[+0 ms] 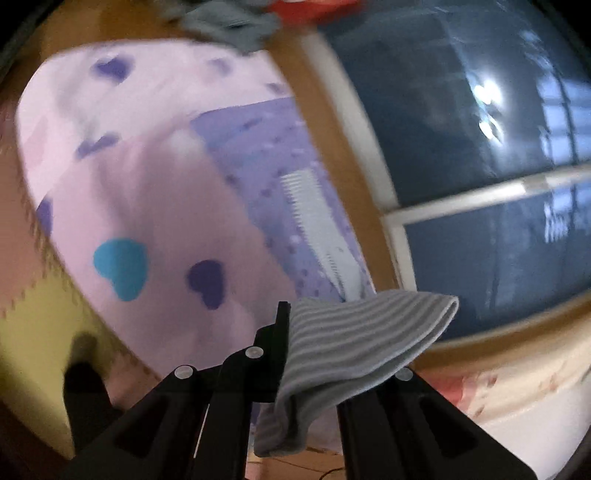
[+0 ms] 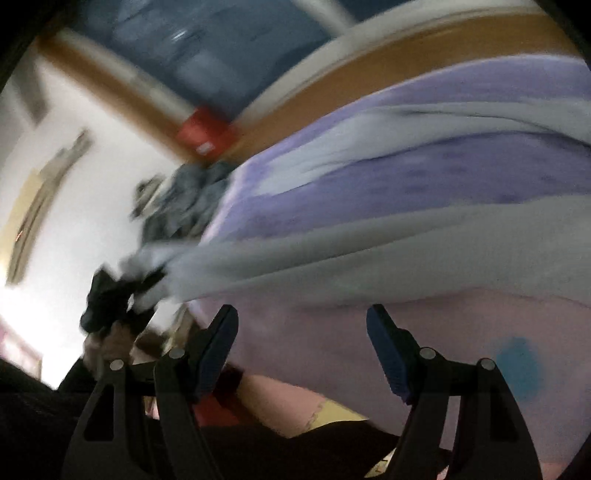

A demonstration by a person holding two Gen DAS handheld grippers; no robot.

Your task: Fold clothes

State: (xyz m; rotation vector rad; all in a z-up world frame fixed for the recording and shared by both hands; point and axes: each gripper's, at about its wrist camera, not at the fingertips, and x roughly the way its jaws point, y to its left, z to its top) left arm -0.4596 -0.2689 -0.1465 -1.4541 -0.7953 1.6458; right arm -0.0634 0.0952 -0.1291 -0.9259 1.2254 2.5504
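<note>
In the left wrist view my left gripper [image 1: 286,321] is shut on a folded edge of a grey ribbed garment [image 1: 354,339], which drapes over the right-hand finger. Under it lie a pink blanket with hearts [image 1: 147,206] and a purple dotted cloth [image 1: 266,155]. The right wrist view is blurred. There the same grey garment [image 2: 351,247] stretches from the left gripper [image 2: 114,299] at the left across the purple cloth [image 2: 461,181]. My right gripper [image 2: 303,339] stands open above the pink blanket [image 2: 317,354], just short of the garment, with nothing between its fingers.
A pile of grey-blue clothes [image 1: 229,22] and something red [image 1: 306,9] lie at the blanket's far end. A dark glass door with a white frame [image 1: 480,147] runs beside a wooden floor strip [image 1: 325,122]. Foam puzzle mats [image 1: 33,325] border the blanket.
</note>
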